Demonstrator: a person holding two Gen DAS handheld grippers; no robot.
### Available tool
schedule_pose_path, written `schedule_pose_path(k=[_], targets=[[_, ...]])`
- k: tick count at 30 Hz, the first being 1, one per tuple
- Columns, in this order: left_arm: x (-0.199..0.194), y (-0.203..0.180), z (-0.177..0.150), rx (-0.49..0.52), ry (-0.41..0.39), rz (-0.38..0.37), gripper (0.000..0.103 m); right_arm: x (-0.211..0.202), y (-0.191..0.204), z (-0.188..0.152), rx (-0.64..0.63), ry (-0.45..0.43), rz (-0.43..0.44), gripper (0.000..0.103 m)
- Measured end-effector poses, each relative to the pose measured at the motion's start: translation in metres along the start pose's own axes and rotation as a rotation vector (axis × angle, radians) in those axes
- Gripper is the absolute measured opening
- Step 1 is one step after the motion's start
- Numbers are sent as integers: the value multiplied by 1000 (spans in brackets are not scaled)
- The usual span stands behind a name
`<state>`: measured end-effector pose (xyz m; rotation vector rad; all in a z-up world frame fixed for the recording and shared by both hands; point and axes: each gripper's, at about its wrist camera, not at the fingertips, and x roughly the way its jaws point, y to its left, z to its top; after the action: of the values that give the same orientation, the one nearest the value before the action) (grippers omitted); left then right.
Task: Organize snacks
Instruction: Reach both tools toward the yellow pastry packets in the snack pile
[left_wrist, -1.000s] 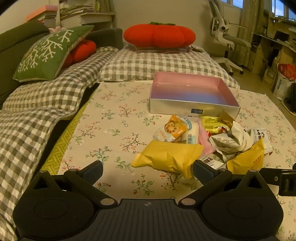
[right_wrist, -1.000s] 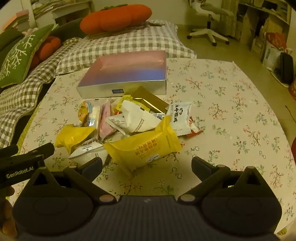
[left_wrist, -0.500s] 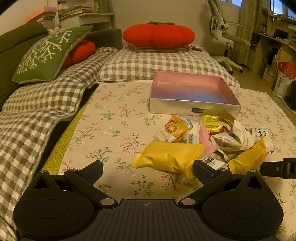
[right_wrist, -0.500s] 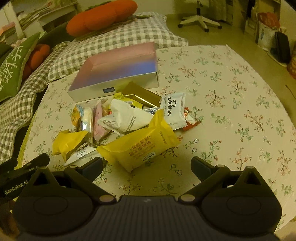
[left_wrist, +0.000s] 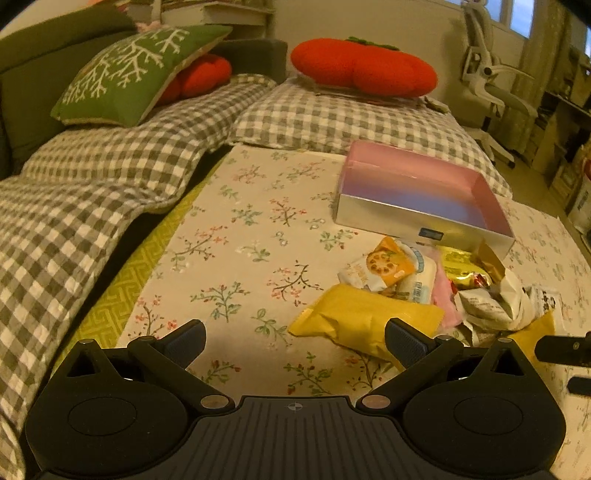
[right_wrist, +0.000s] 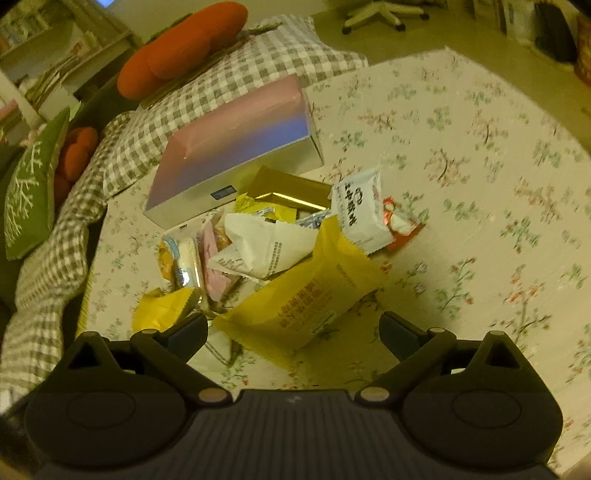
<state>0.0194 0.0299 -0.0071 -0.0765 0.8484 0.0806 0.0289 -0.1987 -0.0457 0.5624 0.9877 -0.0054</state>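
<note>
From the left wrist, the left tool (left_wrist: 295, 334) is sitting wide apart, holding nothing, by the pink box (left_wrist: 417, 195). A puffy yellow bag (left_wrist: 364, 319) is lying just in front of the box.

From the right wrist, the right tool (right_wrist: 293, 328) is hanging wide apart over the big yellow packet (right_wrist: 306, 295) in front of the box (right_wrist: 236, 147). It is looking light, crinkly and slippery, so pinching a flat edge is probably best.

1. The right gripper (right_wrist: 293, 334) hangs with its jaws spread wide over a large yellow packet (right_wrist: 306, 291).
2. Beyond that packet lies a crumpled white wrapper (right_wrist: 258, 245).
3. Farther beyond it sits an empty pink-lined box (right_wrist: 236, 144).
4. A white packet (right_wrist: 356, 214) lies right of the wrapper.
</note>
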Motion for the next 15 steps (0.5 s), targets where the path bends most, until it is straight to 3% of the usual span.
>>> schedule_pose_path(k=[7, 15], targets=[[10, 4, 2, -63, 30, -39, 103, 16, -15, -3, 152, 62, 71, 94], [30, 11, 5, -187, 93, -119, 103, 29, -20, -5, 209, 43, 131, 89]])
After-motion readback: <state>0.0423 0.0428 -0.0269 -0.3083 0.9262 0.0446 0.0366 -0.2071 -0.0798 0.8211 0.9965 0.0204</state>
